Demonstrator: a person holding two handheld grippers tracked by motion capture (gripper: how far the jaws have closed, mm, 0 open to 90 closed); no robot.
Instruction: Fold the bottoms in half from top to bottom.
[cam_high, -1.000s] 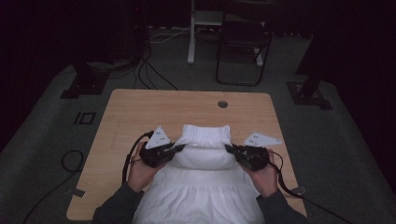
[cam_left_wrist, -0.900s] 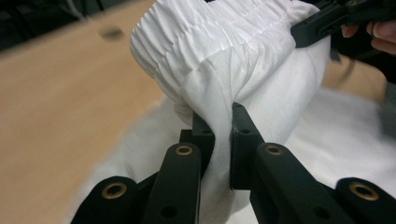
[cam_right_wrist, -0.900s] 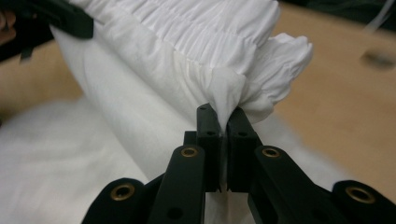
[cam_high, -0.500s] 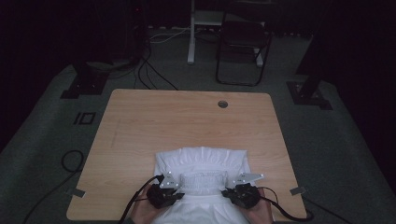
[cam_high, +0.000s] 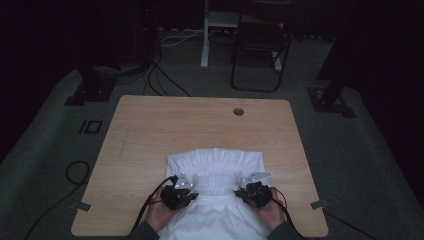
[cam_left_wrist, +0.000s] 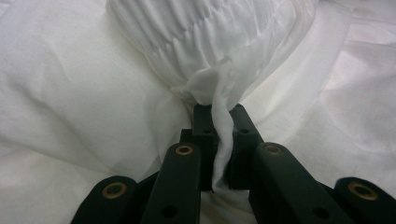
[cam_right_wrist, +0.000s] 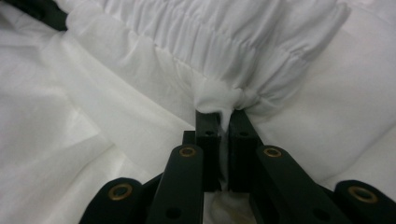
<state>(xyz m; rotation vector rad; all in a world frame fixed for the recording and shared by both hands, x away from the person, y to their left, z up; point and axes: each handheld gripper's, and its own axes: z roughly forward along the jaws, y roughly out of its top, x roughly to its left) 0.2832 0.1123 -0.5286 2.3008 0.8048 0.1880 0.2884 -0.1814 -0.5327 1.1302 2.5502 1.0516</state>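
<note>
Dim flooring surrounds a pale wooden worktop (cam_high: 150, 130). Nearest its front edge, the left gripper (cam_high: 186, 189) and right gripper (cam_high: 248, 186) each have their fingers (cam_left_wrist: 205, 126) clamped almost fully together on a pinch of a white garment (cam_high: 215, 165) at either end of its gathered elastic band. The cloth lies across the near middle of the worktop and spills over the front edge. To lay it well, I'd keep both pinches level and the band evenly taut. No containers are present. Farther back stands a folding chair (cam_high: 260, 55).
</note>
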